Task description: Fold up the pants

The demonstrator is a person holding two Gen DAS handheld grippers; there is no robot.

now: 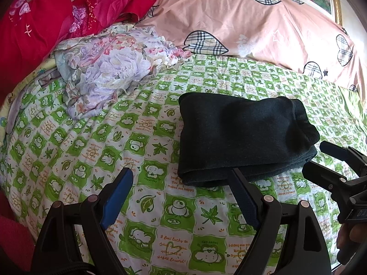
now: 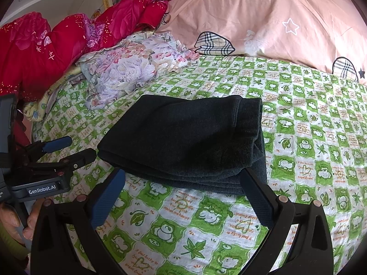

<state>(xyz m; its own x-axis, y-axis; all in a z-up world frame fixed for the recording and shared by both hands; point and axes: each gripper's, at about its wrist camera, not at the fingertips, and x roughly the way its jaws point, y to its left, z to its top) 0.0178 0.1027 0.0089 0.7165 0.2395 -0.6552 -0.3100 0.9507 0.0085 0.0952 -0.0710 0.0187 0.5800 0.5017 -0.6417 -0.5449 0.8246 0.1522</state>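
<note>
"GenRobot.AI" in white on the dark body of the left gripper (image 2: 60,149), seen from the right wrist view. Bedsheet (image 2: 298,137) carries repeated orange script in its white squares: "I feel lucky to have you, you are a great friend" and "I want to make you happy because your smile makes me happy"; several copies are upside down. Green squares show "happy day", small and partly blurred.

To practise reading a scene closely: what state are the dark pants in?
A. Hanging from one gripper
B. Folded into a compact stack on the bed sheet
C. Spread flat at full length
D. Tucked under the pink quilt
B: the dark pants lie in stacked layers on the green patterned sheet, with both the left gripper and right gripper open and holding nothing.
</note>
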